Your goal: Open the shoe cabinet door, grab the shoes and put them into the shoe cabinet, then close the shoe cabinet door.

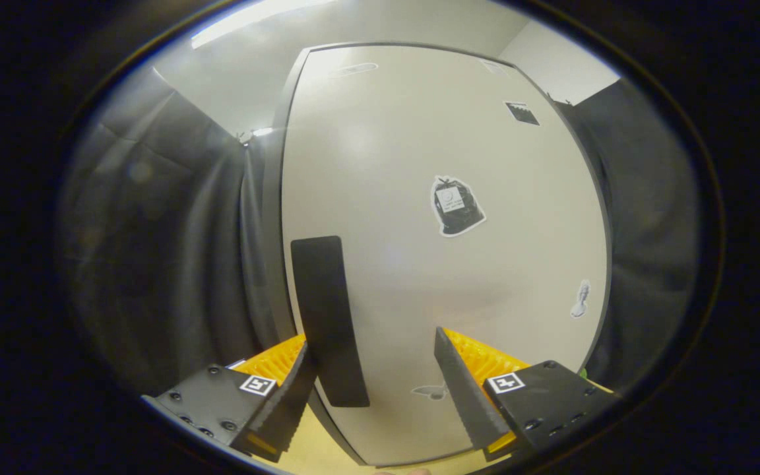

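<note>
Nearest my camera, the gripper [380, 379] shows its two fingers [466, 389] spread wide, with open space between the jaws; they hold nothing. One finger lies just beside the lower end of the door handle [327, 320], at its outer edge; whether it touches the handle I cannot tell. The other finger stands well apart from the handle, in front of the bare door panel.

The handle is a dark flat bar mounted on the shoe cabinet door [419, 198], its long axis running nearly upright, leaning slightly so that its top sits closer to the door's near edge than its foot does. It lies close to that dark-trimmed edge, low on the panel.

The door itself is a pale, smooth panel, taller than wide, facing my camera squarely and appearing shut against its frame; the cabinet's interior is hidden, so I cannot tell what it contains.

Relative to the handle, a sticker shaped like a dark tied bag [457, 206] sits up and across the panel, a small dark square sticker [522, 113] lies higher still near the far top corner, and a small pale sticker [580, 299] lies near the far edge at about handle height. Dark cloth [156, 218] hangs on both sides of the cabinet.
</note>
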Motion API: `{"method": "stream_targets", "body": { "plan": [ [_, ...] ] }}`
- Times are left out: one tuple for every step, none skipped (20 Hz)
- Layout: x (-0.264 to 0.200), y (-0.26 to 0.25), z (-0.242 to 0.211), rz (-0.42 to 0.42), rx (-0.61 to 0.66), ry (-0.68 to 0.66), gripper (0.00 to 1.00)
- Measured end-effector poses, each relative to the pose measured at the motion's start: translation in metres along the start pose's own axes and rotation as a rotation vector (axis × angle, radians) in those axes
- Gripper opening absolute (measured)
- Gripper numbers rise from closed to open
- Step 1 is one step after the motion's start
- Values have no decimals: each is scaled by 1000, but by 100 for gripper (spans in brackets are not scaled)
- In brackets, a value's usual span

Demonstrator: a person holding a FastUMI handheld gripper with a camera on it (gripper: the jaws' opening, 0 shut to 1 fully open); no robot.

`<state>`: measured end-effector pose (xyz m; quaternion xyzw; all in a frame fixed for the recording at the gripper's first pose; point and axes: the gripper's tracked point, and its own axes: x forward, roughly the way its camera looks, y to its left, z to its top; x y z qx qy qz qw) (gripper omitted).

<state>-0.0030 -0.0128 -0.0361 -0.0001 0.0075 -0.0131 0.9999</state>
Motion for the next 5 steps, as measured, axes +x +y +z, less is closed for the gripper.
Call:
{"method": "stream_targets", "body": {
  "plan": [
    [0,0,0,1,-2,1,100],
    [0,0,0,2,-1,0,100],
    [0,0,0,3,0,3,100],
    [-1,1,0,8,2,6,100],
    [-3,4,2,26,12,-1,100]
  ]
}}
